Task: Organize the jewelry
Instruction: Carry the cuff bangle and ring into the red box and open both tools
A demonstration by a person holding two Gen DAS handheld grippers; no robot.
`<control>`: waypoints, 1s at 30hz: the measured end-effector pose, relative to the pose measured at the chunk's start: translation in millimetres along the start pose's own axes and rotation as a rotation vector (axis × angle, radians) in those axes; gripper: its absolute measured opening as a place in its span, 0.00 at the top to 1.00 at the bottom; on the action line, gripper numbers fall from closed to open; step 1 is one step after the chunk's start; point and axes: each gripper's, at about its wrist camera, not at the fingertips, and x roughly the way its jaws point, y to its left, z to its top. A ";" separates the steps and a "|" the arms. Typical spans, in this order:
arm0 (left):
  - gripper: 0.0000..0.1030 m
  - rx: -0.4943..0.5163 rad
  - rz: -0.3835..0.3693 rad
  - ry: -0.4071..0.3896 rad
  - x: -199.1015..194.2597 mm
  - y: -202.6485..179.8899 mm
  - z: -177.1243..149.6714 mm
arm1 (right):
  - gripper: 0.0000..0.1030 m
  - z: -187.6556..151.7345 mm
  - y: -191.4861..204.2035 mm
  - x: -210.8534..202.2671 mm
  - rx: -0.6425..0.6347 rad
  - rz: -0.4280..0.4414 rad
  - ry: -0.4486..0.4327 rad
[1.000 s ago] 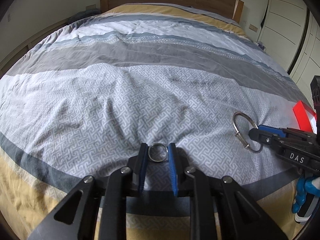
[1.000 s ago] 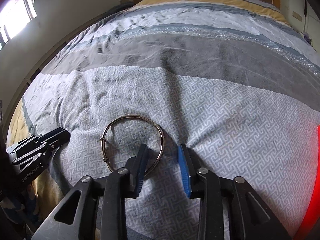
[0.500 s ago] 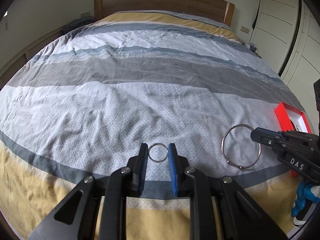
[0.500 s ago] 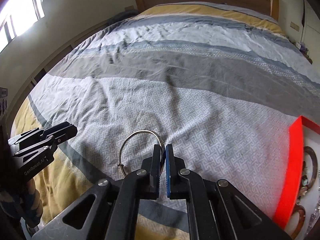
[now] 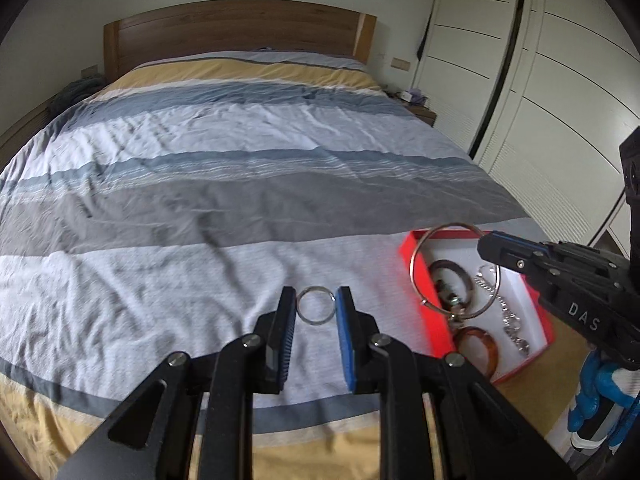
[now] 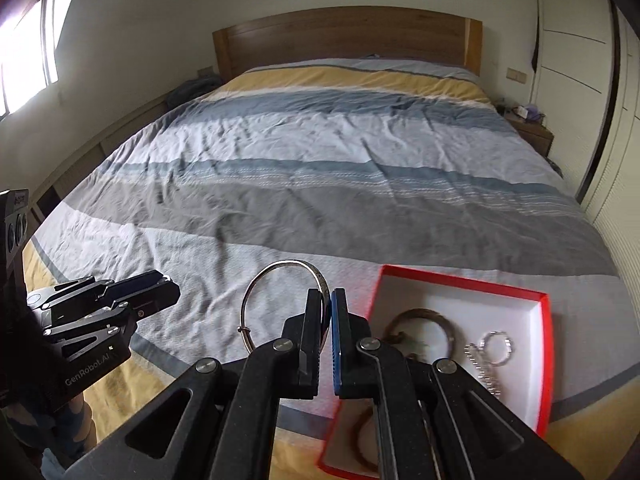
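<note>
Black "DAS" right tongs clamp silver bangle; left reads "GenRobot.AI".

We count two hand-held grippers: the left hand-held gripper pinches one small silver ring, the right hand-held gripper one large silver wire bangle. Beside it, one red cardboard box holds two brown bangles, one silver chain.

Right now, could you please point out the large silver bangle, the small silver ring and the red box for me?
large silver bangle [image 6: 256,286], right wrist view, upper left arc.
small silver ring [image 5: 316,322], left wrist view, bottom of its band.
red box [image 6: 546,360], right wrist view, right wall.
</note>
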 end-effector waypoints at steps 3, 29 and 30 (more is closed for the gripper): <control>0.82 0.039 -0.058 0.004 11.6 -42.7 5.9 | 0.95 -4.1 -32.3 -11.9 0.023 -0.041 -0.011; 0.81 0.189 -0.106 0.247 111.8 -162.8 -66.4 | 0.95 -116.1 -165.7 19.8 0.262 -0.164 0.123; 0.81 0.192 -0.106 0.248 111.9 -162.9 -66.4 | 0.95 -117.4 -166.6 19.4 0.264 -0.169 0.123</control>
